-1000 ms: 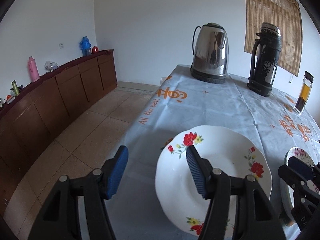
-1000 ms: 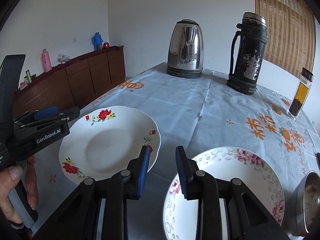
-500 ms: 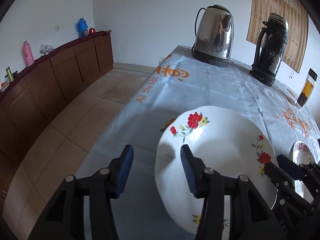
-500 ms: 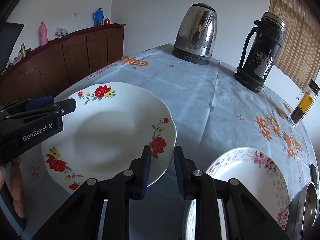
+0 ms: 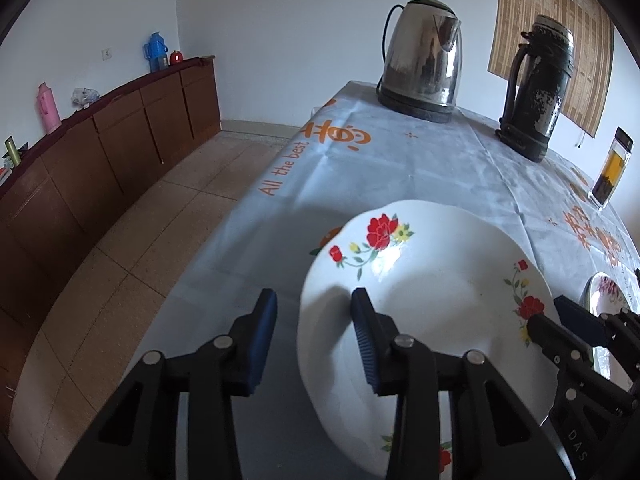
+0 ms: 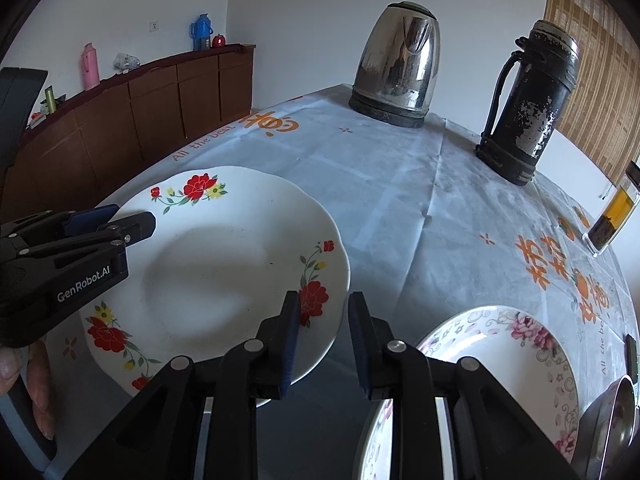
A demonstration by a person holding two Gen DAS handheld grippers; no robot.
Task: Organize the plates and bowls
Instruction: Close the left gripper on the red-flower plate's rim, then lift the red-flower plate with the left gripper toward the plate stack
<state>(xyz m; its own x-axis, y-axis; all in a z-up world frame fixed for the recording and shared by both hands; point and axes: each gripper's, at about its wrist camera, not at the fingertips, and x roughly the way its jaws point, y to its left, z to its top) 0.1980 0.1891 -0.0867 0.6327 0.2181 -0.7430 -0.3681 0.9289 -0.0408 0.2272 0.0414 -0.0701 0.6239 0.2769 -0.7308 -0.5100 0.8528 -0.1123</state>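
Red-flower plate on counter, its left rim between the left gripper jaws, which have just been closing, apparently not yet pinching. Right gripper jaws straddle the opposite rim, narrow, contact unclear. Pink-flower plate lies right of them.

Soft daylight, sharp focus, fisheye-warped edges
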